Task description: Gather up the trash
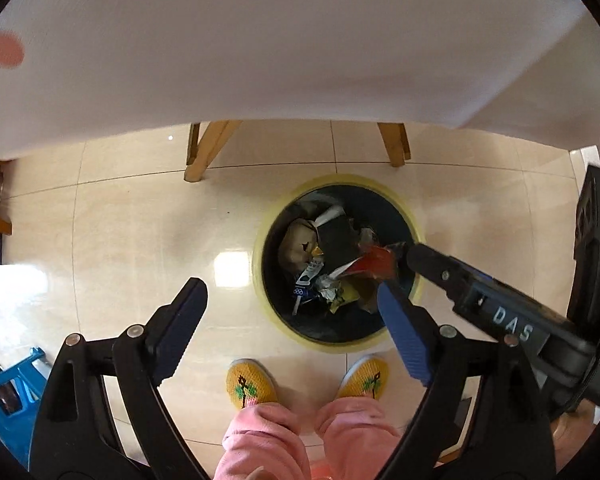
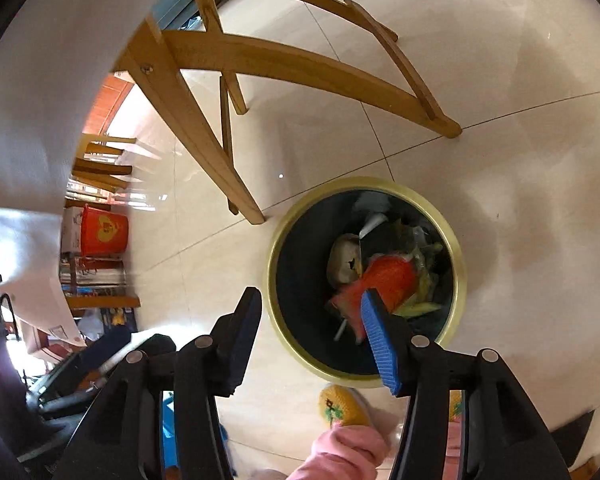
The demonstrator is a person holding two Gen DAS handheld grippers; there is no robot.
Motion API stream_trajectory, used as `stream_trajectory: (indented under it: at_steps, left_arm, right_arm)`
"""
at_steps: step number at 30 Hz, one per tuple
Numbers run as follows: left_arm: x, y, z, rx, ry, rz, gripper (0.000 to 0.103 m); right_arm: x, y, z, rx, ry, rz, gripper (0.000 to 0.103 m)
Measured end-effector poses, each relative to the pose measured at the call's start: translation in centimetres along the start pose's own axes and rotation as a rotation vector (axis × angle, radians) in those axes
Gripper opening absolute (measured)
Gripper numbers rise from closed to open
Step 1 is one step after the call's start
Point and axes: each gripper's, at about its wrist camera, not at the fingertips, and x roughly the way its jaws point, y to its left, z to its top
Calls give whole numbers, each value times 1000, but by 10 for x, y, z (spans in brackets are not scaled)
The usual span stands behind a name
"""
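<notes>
A round trash bin with a yellow rim (image 1: 266,236) (image 2: 458,256) stands on the tiled floor, holding several crumpled wrappers and papers. A red wrapper (image 1: 374,262) (image 2: 392,278) lies blurred in the bin's mouth, free of any finger. My right gripper (image 2: 312,328) is open above the bin's near edge, its blue pads wide apart; from the left wrist view one of its fingers (image 1: 440,266) reaches over the bin from the right. My left gripper (image 1: 292,312) hangs open and empty above the floor just left of the bin.
A white tablecloth (image 1: 260,40) hangs over wooden table legs (image 1: 204,152) (image 2: 204,132) behind the bin. The person's yellow slippers (image 1: 250,384) and pink trouser legs (image 1: 268,436) stand in front of it. A blue stool (image 1: 8,392) is at left; a red bucket (image 2: 104,232) and shelves stand farther off.
</notes>
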Motion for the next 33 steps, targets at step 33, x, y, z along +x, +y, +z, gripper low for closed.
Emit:
stream_trajectory:
  at_steps: [33]
  left_arm:
    - [-161,-15,18,-32,-128,-12,85]
  right_arm:
    - [-189,83,-8,-195,-214,-125,53]
